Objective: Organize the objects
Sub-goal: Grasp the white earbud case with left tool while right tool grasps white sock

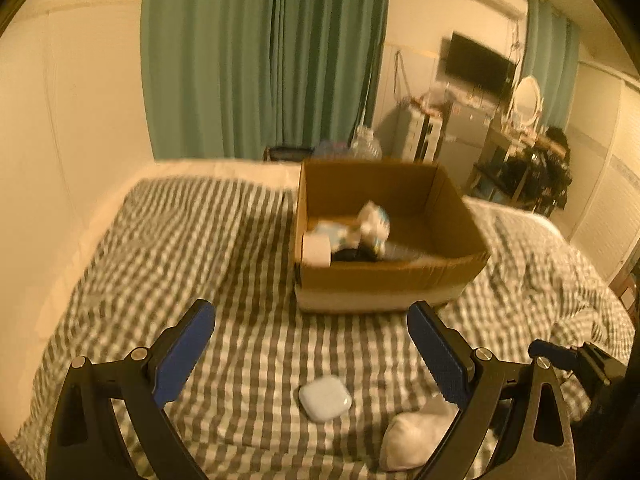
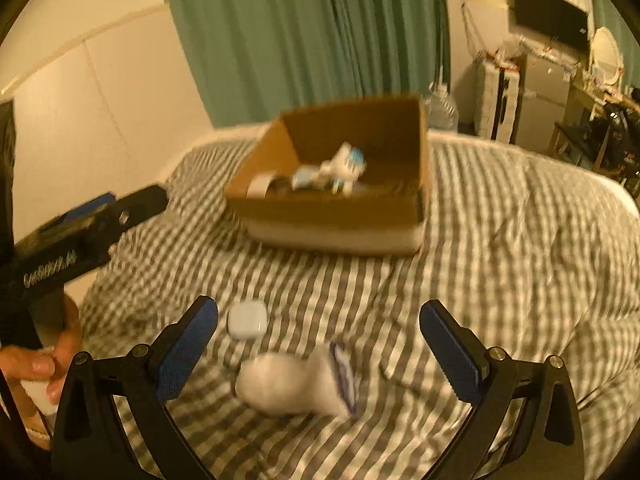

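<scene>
Left gripper [image 1: 311, 322] hovering wide open, empty, over white case [image 1: 325, 398]. Right gripper [image 2: 319, 322] gaping wide, empty, above white sock [image 2: 296, 385]. Cardboard box [image 1: 394, 280] sitting beyond.

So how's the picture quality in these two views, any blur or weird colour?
Left wrist view: warm yellow cast, fisheye bending at the edges, box contents smeared. Right wrist view: heavier motion blur, sock and other gripper streaked, small white case fairly sharp.
</scene>
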`<state>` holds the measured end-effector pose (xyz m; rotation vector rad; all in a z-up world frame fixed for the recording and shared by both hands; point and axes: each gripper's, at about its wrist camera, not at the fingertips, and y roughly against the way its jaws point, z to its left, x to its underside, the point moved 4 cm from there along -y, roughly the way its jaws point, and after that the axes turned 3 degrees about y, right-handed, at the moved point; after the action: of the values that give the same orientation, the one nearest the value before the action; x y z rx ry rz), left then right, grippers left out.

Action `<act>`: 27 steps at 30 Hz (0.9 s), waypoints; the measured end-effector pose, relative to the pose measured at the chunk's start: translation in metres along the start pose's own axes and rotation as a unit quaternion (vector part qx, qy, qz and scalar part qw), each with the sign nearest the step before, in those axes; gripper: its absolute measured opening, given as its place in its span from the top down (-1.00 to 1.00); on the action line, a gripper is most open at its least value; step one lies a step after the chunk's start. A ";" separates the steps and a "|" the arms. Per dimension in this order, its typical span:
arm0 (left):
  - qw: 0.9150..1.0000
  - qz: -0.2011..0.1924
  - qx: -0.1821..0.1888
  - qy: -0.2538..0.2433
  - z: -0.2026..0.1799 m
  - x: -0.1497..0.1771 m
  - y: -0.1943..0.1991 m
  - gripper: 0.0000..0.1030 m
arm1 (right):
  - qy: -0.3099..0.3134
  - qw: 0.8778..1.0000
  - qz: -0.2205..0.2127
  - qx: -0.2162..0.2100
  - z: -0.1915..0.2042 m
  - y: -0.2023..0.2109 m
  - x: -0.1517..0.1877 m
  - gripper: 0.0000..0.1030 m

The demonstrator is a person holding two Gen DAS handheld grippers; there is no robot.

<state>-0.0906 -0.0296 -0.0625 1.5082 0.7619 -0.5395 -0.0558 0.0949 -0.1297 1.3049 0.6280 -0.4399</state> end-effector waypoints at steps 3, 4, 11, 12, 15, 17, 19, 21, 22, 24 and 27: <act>0.999 0.035 -0.011 0.005 0.005 0.013 -0.020 -0.91 | 0.010 1.000 0.021 -0.002 0.007 -0.016 0.014 -0.97; 0.999 0.045 -0.011 0.009 0.007 0.017 -0.026 -0.88 | 0.012 1.000 0.026 -0.004 0.009 -0.020 0.018 -0.97; 0.995 0.094 -0.005 0.032 0.014 0.046 -0.055 -0.80 | 0.009 0.998 0.066 -0.018 0.015 -0.045 0.043 -0.96; 0.994 0.101 -0.005 0.031 0.014 0.049 -0.060 -0.80 | 0.007 0.997 0.074 -0.020 0.016 -0.050 0.047 -0.97; 0.992 0.121 -0.008 0.021 0.009 0.056 -0.071 -0.80 | 0.014 0.994 0.103 -0.023 0.021 -0.067 0.059 -0.96; 0.990 0.139 -0.013 0.011 0.005 0.063 -0.079 -0.80 | 0.019 0.992 0.125 -0.014 0.022 -0.080 0.068 -0.97; 0.987 0.163 -0.010 0.002 -0.001 0.071 -0.088 -0.80 | 0.019 0.988 0.152 -0.009 0.021 -0.094 0.077 -0.97; 0.983 0.183 -0.018 -0.005 -0.004 0.077 -0.098 -0.80 | 0.013 0.988 0.156 -0.011 0.018 -0.101 0.082 -0.98; 0.981 0.191 -0.019 -0.008 -0.005 0.079 -0.101 -0.80 | 0.010 0.988 0.151 -0.011 0.016 -0.101 0.082 -0.98; 0.978 0.205 -0.019 -0.011 -0.008 0.084 -0.108 -0.80 | 0.003 0.990 0.138 -0.007 0.011 -0.098 0.080 -0.96; 0.974 0.226 -0.011 -0.011 -0.013 0.090 -0.117 -0.80 | -0.015 0.992 0.122 -0.016 0.000 -0.094 0.076 -0.76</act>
<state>-0.1182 -0.0059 -0.2059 1.5896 0.3828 -0.2029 -0.0569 0.0776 -0.2488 1.3228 0.4403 -0.2471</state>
